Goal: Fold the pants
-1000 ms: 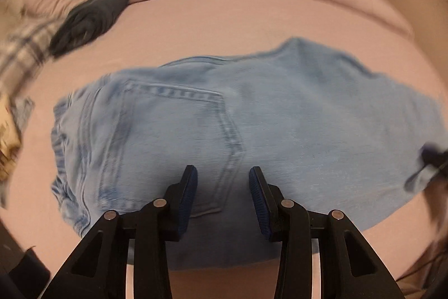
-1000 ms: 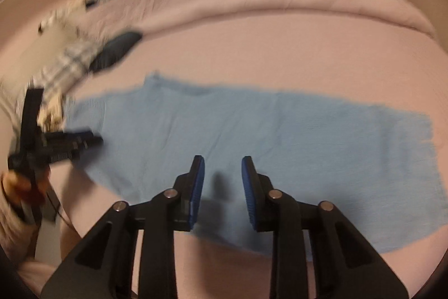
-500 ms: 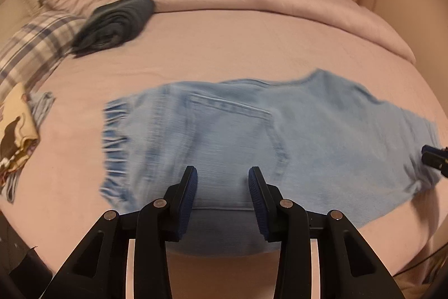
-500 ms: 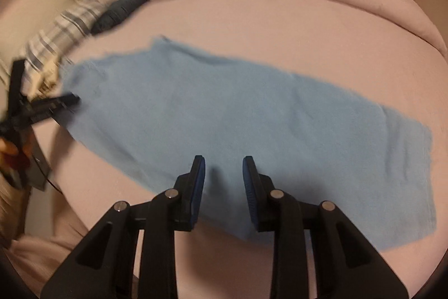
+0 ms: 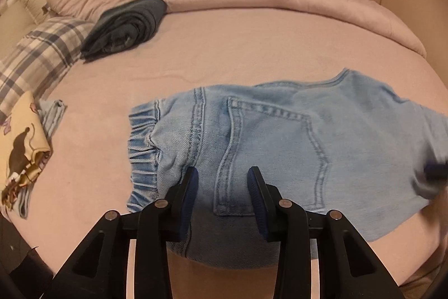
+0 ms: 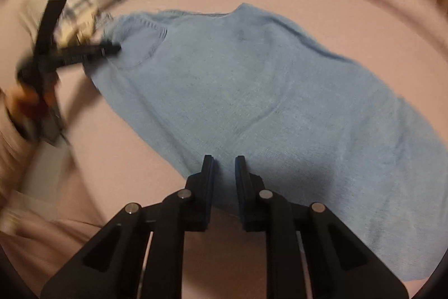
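Pink bed (image 5: 224,41) under all. Left gripper (image 5: 222,194) fingers (image 5: 190,187) parted, released, poised over pants (image 5: 280,136) at rear pocket near waistband. Right gripper (image 6: 224,178) fingers closing, nothing pinched, above near edge at mid-leg. Pants flat, long axis running left-right across both; hem farther right, nearer right gripper.

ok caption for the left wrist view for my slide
Left gripper jaws apart over the back pocket of light blue jeans spread on a pink bed.
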`<state>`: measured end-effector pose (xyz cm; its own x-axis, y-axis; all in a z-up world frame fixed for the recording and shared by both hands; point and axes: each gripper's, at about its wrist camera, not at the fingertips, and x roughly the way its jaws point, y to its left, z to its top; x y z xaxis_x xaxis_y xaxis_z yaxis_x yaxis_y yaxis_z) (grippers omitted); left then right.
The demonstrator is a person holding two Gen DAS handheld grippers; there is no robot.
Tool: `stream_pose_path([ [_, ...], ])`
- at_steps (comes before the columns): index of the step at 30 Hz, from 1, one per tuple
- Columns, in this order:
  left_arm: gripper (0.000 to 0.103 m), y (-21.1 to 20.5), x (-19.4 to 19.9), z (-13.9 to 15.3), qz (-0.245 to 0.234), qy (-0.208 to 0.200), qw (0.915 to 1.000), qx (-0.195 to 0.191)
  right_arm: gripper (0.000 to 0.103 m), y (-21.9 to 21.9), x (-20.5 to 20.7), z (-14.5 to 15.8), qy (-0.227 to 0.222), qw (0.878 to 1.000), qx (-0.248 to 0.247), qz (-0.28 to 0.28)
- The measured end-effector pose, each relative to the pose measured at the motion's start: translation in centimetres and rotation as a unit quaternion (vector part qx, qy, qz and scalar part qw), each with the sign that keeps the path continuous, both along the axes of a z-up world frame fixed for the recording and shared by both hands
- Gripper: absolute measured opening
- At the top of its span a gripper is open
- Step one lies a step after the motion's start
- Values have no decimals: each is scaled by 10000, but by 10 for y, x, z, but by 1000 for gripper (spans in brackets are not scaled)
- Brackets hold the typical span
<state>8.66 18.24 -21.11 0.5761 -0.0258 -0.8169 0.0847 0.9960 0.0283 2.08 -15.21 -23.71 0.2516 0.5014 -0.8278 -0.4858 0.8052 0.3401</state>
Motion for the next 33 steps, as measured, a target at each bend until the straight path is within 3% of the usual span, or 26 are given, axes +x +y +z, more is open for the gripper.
stream_pose_path([
  [4,43,1,-9,15,-85,-288,9995,-66,28,6,55,22,71,9947,911,-461],
  [8,43,7,10,25,-64,-450,9987,-225,37,27,117,23,269,9890,1266,-717],
  [11,43,8,33,20,-88,-390,9990,-214,42,46,159,7,844,9847,1268,-842],
  [13,43,5,41,14,-143,-287,9992,-231,43,64,179,-12,1260,9853,804,-829],
  [15,43,2,49,5,-98,-185,9998,6,43,74,189,-29,1736,9804,581,-723],
  [16,43,2,54,0,-24,-132,9997,204,38,74,191,-35,1925,9774,590,-652],
  [17,43,4,59,-6,63,-137,9991,404,30,76,193,-36,1947,9768,594,-662],
  [18,43,5,61,-10,84,-139,9987,485,13,76,195,-33,1877,9784,604,-614],
  [19,43,5,63,-12,105,-153,9983,552,12,76,197,-27,1773,9807,620,-542],
  [22,43,1,71,-18,111,-195,9961,853,10,80,201,-19,1623,9849,488,-347],
  [24,43,-1,79,-23,100,-112,9953,961,10,90,213,-28,1639,9850,385,-386],
  [28,42,0,87,-29,150,21,9951,980,9,75,232,-54,2026,9759,460,-670],
  [31,42,1,88,-26,199,74,9952,956,9,69,229,-38,1762,9817,589,-428],
  [33,42,1,84,-19,273,77,9952,934,16,47,230,-14,1306,9856,644,-863],
])
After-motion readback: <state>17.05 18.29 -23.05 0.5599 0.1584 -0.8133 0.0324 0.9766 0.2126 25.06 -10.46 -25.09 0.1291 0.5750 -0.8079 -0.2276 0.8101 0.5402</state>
